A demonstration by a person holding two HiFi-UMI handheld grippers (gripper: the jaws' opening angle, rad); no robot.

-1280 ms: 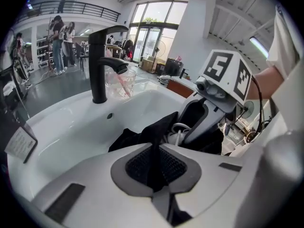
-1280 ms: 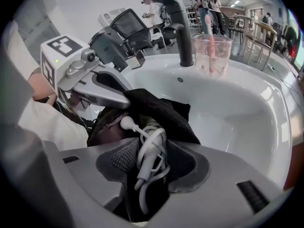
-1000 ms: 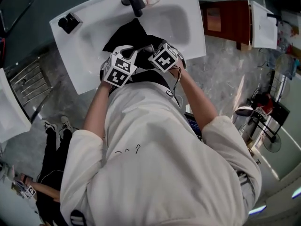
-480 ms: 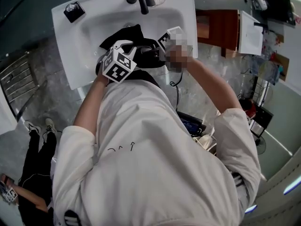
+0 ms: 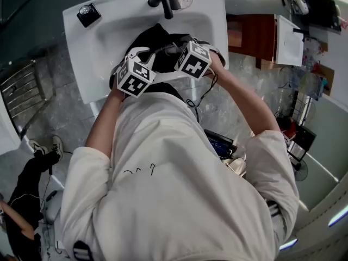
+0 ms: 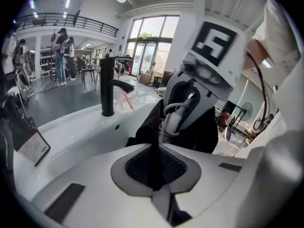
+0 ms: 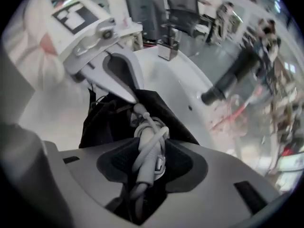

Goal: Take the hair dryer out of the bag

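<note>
The left hand-held gripper [image 6: 154, 161] is clamped shut on a fold of the black bag [image 5: 154, 39], which lies in the sink [image 5: 109, 30]. The right hand-held gripper [image 7: 151, 167], its jaws just closing, is pressed on the cord-wrapped hair dryer [image 7: 147, 127]. The hair dryer is judged partly withdrawn; full removal is outstanding.
</note>
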